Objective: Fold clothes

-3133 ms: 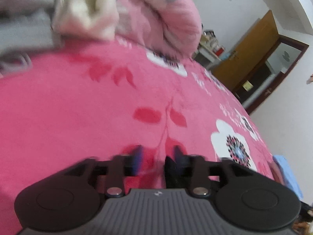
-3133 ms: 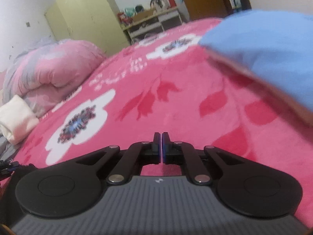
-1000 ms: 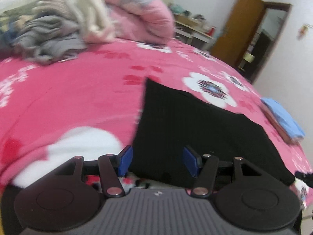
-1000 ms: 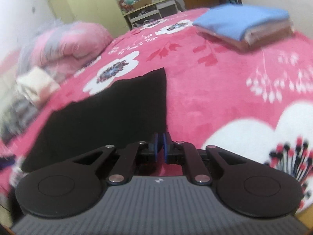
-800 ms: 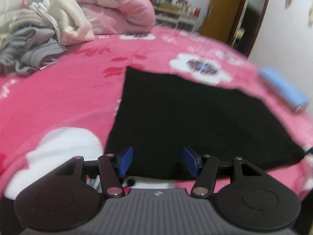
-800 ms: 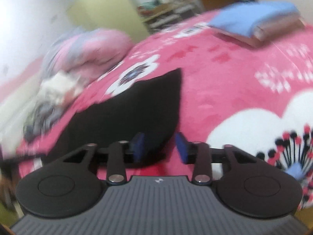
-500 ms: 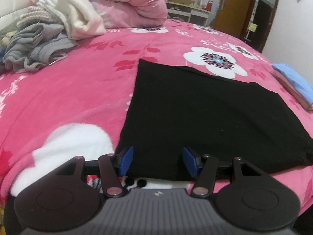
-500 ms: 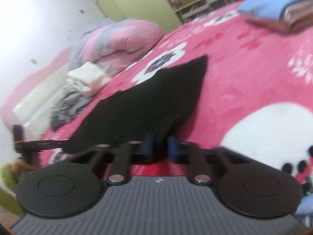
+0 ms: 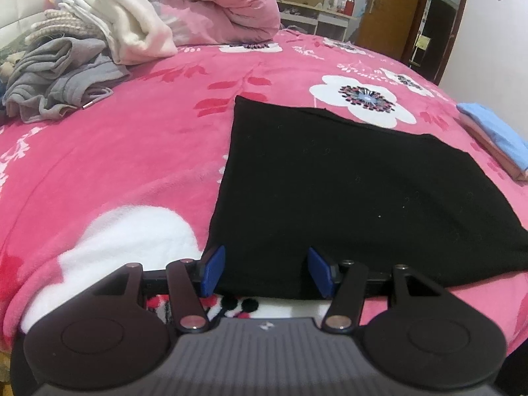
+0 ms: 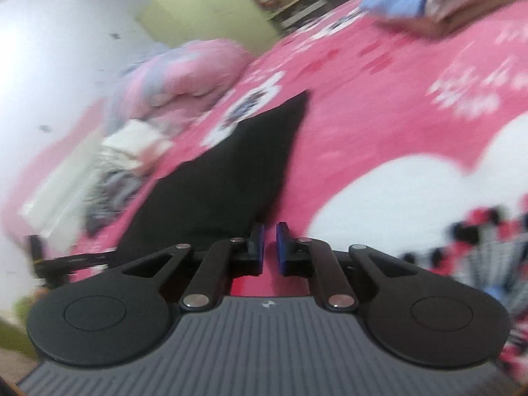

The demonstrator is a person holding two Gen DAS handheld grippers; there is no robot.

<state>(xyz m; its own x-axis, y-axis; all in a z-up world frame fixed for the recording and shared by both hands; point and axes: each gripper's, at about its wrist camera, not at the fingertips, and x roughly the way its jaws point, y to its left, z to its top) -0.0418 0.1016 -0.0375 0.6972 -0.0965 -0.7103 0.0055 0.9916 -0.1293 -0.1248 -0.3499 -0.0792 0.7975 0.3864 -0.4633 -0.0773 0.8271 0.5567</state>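
A black garment (image 9: 346, 181) lies spread flat on the pink flowered bedspread (image 9: 115, 151). My left gripper (image 9: 265, 270) hovers over the garment's near edge by its left corner. It is open, and its blue pads (image 9: 211, 269) stand apart above the cloth without pressing it. The right wrist view is blurred and tilted. There the black garment (image 10: 231, 171) tapers down to its near right corner, which ends just left of my right gripper (image 10: 270, 247). That gripper is shut to a thin slit, in which only red bedspread shows.
A heap of grey clothes (image 9: 59, 79) and cream clothes (image 9: 132, 36) lies at the far left against a rolled pink duvet (image 9: 214, 3). A folded blue and brown stack (image 9: 495, 132) sits at the bed's right side. A shelf and a wooden door (image 9: 386, 10) stand beyond.
The left gripper has settled lower over the garment's near left edge, still open. The right gripper opened briefly, closed again, and sank toward the garment's near right corner while tilting.
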